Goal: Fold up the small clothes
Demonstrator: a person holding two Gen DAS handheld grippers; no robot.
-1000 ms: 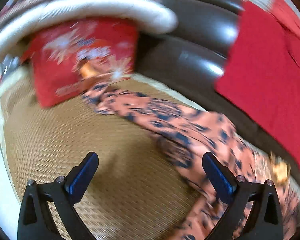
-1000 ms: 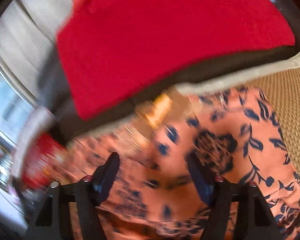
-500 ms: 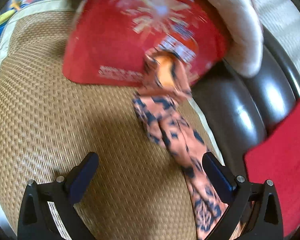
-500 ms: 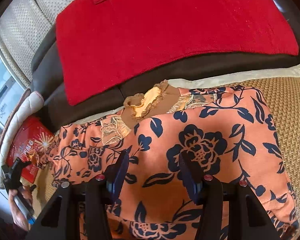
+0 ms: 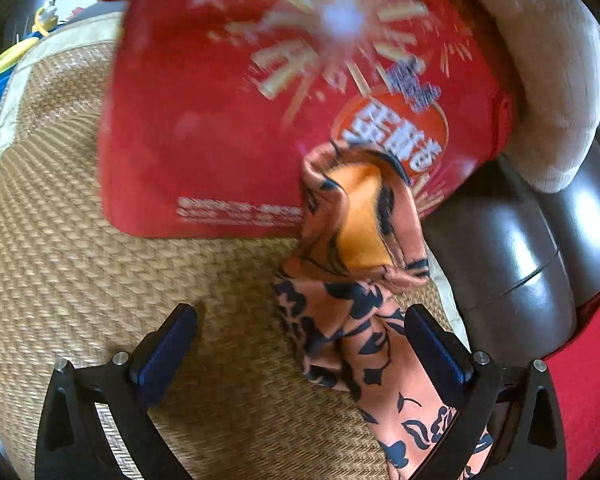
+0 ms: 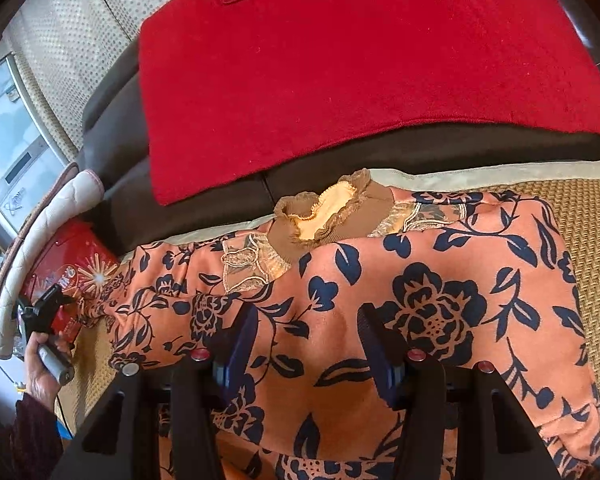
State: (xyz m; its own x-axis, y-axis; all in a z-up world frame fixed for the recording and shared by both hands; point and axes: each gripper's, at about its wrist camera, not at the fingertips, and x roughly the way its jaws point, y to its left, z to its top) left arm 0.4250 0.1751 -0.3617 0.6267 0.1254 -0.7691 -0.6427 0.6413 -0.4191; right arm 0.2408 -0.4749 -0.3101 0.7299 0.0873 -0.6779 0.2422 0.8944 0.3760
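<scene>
An orange top with navy flowers (image 6: 428,292) lies spread on the woven mat (image 6: 596,216), its brown ruffled collar (image 6: 332,212) toward the sofa back. My right gripper (image 6: 306,340) hovers open over the chest of the top, jaws about a hand's width apart. In the left wrist view, the top's sleeve (image 5: 352,304) runs along the mat (image 5: 80,272), its cuff against a red bag. My left gripper (image 5: 300,344) is open and empty, the sleeve lying between its fingers near the right one. It also shows small in the right wrist view (image 6: 46,304).
A red printed bag (image 5: 284,92) leans at the mat's far end under a cream padded cushion (image 5: 548,64). A dark leather sofa back (image 6: 228,200) carries a red towel (image 6: 332,64). Blue and yellow items (image 5: 8,60) lie beyond the mat.
My left gripper has swung along the sleeve toward its cuff and closer to the red bag. My right gripper has narrowed a little and steadied over the chest.
</scene>
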